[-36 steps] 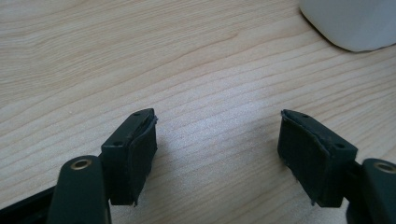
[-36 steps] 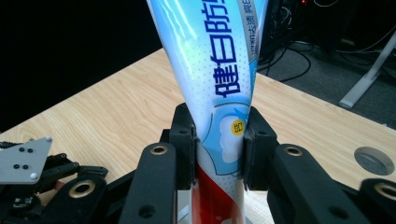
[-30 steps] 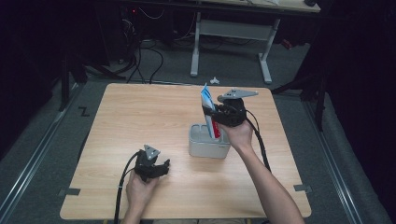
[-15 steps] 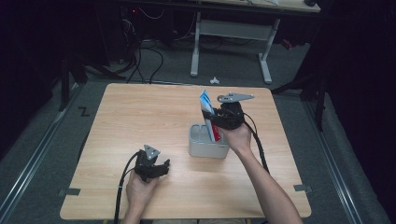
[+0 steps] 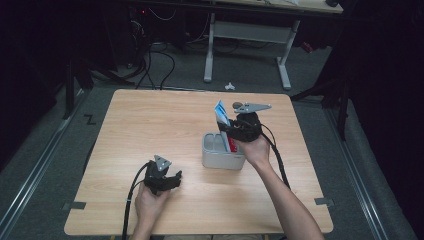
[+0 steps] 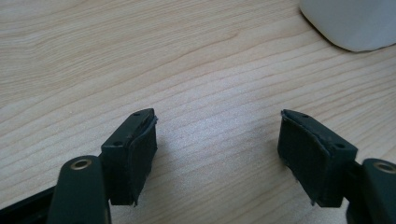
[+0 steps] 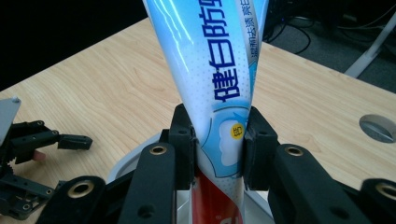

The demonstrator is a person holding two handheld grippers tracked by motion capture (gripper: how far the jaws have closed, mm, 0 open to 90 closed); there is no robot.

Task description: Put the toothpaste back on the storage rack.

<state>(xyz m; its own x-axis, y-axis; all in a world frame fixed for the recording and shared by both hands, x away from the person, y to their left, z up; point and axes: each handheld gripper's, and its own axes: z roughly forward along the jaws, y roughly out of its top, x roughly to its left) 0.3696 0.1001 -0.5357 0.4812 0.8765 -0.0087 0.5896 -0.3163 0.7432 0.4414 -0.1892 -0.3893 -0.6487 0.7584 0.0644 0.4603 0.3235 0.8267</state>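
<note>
Two black pads of right gripper [image 7: 219, 135] pressed on toothpaste tube [image 7: 219, 84], blue and white up top, red lower down. Tube bottom hidden inside grey holder [image 5: 220, 157], near tabletop's right edge, a bit past the middle. Tube top cut off in right gripper view. Right hand [image 5: 256, 150] reaching over holder, arm in from near edge. Left gripper [image 6: 217, 154] low by near edge, pads wide apart over bare, smooth, pale wooden tabletop [image 5: 150, 125].
</note>
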